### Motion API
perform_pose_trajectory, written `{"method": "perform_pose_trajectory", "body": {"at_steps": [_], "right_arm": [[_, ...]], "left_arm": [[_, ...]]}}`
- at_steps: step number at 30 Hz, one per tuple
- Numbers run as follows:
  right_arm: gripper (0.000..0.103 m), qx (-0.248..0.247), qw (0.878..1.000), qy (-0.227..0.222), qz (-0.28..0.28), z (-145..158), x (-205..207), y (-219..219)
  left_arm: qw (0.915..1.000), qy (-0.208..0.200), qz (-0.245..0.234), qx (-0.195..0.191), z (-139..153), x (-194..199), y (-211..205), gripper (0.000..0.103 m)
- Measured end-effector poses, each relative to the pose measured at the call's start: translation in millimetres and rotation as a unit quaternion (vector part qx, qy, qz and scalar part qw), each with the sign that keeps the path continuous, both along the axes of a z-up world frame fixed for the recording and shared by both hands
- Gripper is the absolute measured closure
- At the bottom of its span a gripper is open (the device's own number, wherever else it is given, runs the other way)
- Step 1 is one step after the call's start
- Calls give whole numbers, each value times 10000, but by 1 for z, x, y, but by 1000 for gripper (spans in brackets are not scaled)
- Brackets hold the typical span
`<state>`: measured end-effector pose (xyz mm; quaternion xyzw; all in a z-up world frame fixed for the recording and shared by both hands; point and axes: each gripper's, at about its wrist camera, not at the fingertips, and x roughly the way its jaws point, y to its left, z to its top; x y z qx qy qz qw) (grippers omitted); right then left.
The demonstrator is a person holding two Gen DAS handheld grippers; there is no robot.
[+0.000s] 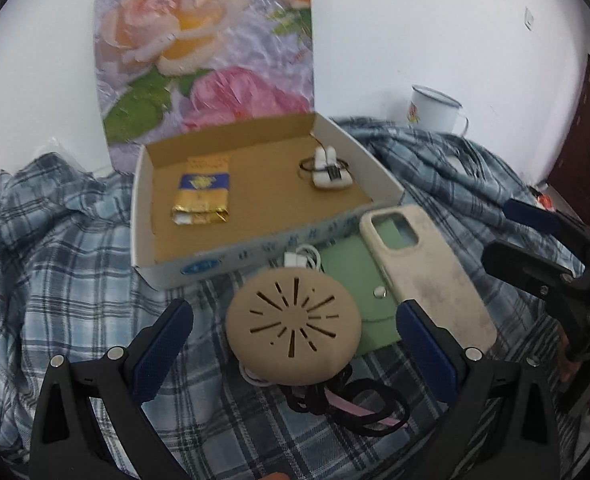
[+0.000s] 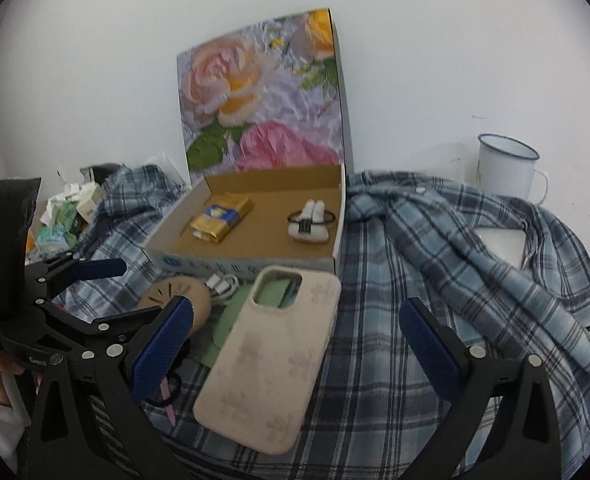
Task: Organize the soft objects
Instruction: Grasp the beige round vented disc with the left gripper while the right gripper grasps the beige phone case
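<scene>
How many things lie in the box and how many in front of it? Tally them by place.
In the box: 2, the gold packet and the white bundle.
In front of it: 5, the phone case, green pouch, tan vented disc, white cable, black-and-pink hair ties.
Total: 7

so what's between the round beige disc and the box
A coiled white cable lies there, against the box front, just behind the disc; left wrist view shows it.
</scene>
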<state>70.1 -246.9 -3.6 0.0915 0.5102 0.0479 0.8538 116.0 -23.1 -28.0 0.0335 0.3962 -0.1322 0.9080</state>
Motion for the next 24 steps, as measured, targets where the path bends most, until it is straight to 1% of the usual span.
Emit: {"method": "perform_pose_trajectory", "body": {"at_steps": [4,7,9,11,13,16,18,24], "right_arm": [[0,-57,9997,219,75,-13,1,4],[0,-120,9993,349,62,-21,1,4],[0,-96,9990,430,35,-25,2,2],[0,-80,9988,493,10,-29,2,1],[0,-63,9986,527,-3,-31,2,0],[0,-58,9984,569,-12,-33,1,0],[0,-56,9984,555,-14,-32,0,-1],[0,-51,9985,539,-3,-32,1,0]], "left_arm": [[9997,48,5,230,-13,4,-1,0],[9998,161,-16,151,-21,9,1,0],[9997,166,-10,163,-23,10,1,2],[9998,156,-74,137,-24,10,1,7],[9997,170,-150,105,-26,11,0,7],[9996,175,-164,132,-28,13,-3,18],[9995,219,-186,115,-30,15,-3,18],[9996,167,-202,77,-29,13,-2,21]]}}
